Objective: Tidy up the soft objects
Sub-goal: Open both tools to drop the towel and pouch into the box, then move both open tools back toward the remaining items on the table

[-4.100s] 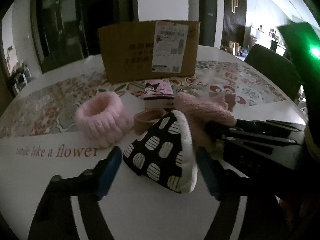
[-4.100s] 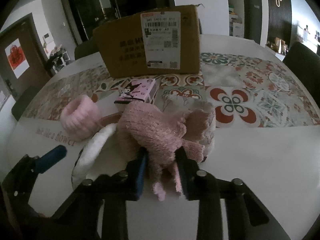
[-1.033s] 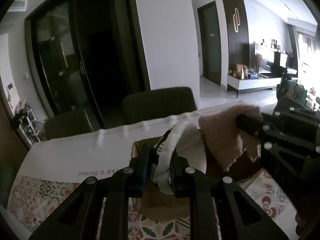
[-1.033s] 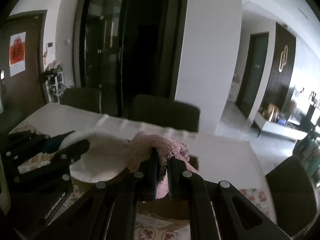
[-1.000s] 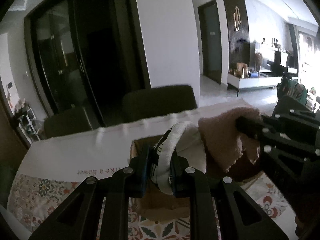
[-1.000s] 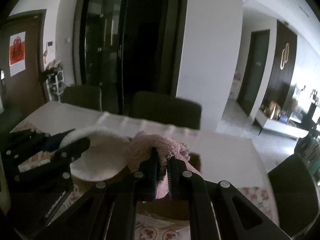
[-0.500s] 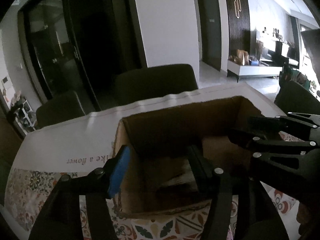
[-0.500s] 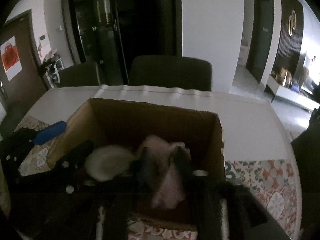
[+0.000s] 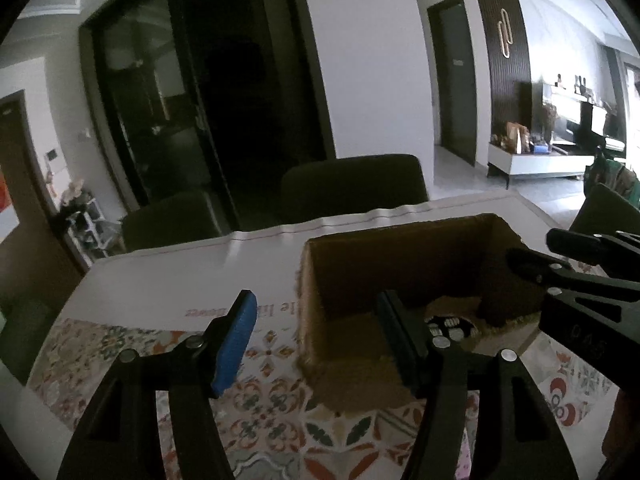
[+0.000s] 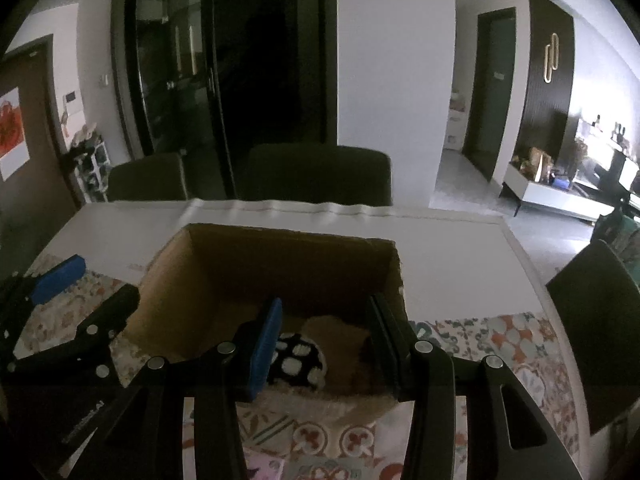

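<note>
1. Box (image 10: 224, 280) – open cardboard, on the patterned cloth (image 9: 280, 420) that covers the near part of the white table (image 10: 452, 256). Both cameras look down into it from the near side.
2. Left gripper (image 9: 316, 336) – jaws opening, well spread, nothing between the pads. The blue pad (image 9: 234, 344) hangs outside the box's left wall, over the cloth; the dark finger is over the box's near-left corner. No contact with any soft item.
3. Right gripper (image 10: 324, 340) – jaws parted, nothing pinched. Both fingers hang over the box's near edge; the box interior shows in the gap between them.
4. Spotted pouch (image 10: 296, 356) – black with white dots, lying on the box floor toward the near wall. In the right view it sits just right of the blue pad, below it. In the left view only a dotted edge (image 9: 450, 326) shows past the dark finger.
5. Pink plush (image 10: 332, 330) – inside the box, just beside the pouch on its right; dim light, shape hard to make out.
6. Two dark chairs (image 10: 316, 176) stand at the table's far edge.
7. Corner of a pink packet (image 10: 262, 466) on the cloth at the bottom of the right view, outside the box.
</note>
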Tool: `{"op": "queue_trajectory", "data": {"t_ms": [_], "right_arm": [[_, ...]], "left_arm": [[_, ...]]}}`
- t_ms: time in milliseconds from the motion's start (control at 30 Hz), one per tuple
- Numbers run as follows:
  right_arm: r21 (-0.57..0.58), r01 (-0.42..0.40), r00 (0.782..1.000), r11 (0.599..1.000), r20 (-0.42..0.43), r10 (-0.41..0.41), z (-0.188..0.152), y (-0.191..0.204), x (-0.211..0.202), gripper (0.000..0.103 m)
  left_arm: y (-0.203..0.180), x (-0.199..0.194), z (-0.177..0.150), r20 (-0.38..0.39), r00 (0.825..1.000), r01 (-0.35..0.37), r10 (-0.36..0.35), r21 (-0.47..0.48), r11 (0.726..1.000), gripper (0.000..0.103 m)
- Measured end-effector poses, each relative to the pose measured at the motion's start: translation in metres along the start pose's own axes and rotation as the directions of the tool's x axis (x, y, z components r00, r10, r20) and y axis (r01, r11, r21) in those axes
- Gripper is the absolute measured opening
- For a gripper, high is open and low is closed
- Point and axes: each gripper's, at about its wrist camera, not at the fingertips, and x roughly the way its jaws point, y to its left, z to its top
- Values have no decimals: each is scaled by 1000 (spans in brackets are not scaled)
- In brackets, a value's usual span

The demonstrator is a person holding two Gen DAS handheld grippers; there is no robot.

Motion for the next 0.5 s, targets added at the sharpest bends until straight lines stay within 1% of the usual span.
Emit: {"op": "queue_trajectory", "data": {"t_ms": [100, 233, 400, 500], "right_arm": [[11, 1, 1000, 1000, 24, -1, -10, 5, -18, 46], [28, -18, 999, 999, 30, 17, -27, 10, -37, 46], [38, -1, 999, 999, 40, -1, -50, 14, -55, 46], [41, 14, 999, 999, 46, -16, -66, 17, -67, 46]], "left_arm": [[5, -20, -9, 20, 1000, -7, 8, -7, 1000, 64], [7, -44, -24, 49, 999, -21, 21, 10, 1000, 66], [9, -71, -49, 81, 996, -36, 35, 12, 999, 67], [9, -81, -63, 90, 995, -40, 39, 6, 999, 68]]}}
